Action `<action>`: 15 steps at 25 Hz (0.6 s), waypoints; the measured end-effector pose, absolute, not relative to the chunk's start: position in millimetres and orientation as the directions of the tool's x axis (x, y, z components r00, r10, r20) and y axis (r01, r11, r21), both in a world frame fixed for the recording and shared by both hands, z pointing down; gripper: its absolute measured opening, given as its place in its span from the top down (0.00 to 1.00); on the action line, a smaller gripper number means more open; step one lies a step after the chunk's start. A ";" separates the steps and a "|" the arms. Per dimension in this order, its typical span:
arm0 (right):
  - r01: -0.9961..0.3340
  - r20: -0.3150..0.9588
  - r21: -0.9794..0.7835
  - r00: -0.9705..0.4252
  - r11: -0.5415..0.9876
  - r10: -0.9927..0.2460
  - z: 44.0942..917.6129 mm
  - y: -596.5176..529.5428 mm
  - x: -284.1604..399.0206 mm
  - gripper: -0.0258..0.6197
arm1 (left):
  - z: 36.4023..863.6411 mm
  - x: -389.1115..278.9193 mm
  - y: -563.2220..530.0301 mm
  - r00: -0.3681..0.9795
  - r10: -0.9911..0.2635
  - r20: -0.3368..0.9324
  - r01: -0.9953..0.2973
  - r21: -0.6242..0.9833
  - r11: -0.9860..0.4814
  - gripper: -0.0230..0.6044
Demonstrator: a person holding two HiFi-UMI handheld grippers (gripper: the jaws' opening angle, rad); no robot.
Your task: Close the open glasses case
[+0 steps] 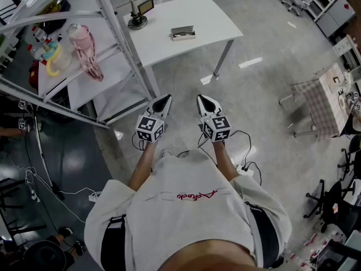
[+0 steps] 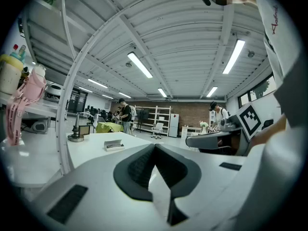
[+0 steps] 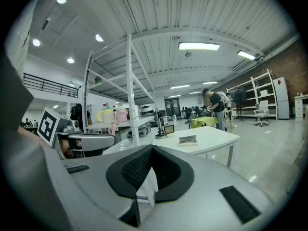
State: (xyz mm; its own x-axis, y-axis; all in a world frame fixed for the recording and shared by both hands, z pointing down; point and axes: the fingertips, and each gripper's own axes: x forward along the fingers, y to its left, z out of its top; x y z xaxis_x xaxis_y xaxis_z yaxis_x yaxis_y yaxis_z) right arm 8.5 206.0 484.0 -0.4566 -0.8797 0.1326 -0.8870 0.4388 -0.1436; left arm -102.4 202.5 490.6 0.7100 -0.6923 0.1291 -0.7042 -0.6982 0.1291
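Small grey rectangular glasses case (image 1: pixel 183 33), dark inside, lid standing open. It lies flat on a white rectangular table (image 1: pixel 163 47), toward the table's far side, with bare tabletop all round it. Same case in the left gripper view (image 2: pixel 114 145), low and pale, lid edge raised. In the right gripper view (image 3: pixel 187 139) it sits near the table's front corner. Nothing touches it.

Also on the table, left of the case and well apart: a small stand with a screen on a round black base (image 1: pixel 137 14).

Left of the table, a white metal shelving frame (image 1: pixel 121 38). A pink bottle with a strap (image 1: pixel 82 41) stands on its shelf.

Left gripper (image 1: pixel 162 101): over the grey floor, short of the table's near edge, well apart from the case. Jaws together at the tips, nothing between them (image 2: pixel 154 146).

Right gripper (image 1: pixel 204 101): just beside the left one, nose toward the table. Jaws together, empty (image 3: pixel 152 148).

Both are held out level in front of a person in a white shirt (image 1: pixel 192 208).
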 end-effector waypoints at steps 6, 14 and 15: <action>-0.886 0.134 -0.143 -0.458 0.440 -0.879 487.2 209.8 15.0 0.95 | 487.7 -97.9 202.0 0.708 -0.694 0.127 -0.706 0.125 -0.697 0.92; -0.872 0.120 -0.155 -0.482 0.464 -0.868 488.5 212.8 17.6 0.95 | 489.6 -89.8 206.2 0.705 -0.697 0.130 -0.709 0.126 -0.693 0.92; -0.872 0.117 -0.155 -0.482 0.463 -0.868 488.4 213.2 19.7 0.95 | 490.0 -87.8 206.9 0.704 -0.698 0.131 -0.710 0.126 -0.693 0.92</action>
State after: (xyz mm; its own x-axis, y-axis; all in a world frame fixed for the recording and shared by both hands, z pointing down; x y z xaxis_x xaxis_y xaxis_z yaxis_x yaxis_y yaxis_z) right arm 19.7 213.2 488.4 -0.4819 -0.8684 0.1167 -0.8725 0.4634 -0.1550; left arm -87.8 206.9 490.0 0.7045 -0.6976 0.1308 -0.7097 -0.6930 0.1264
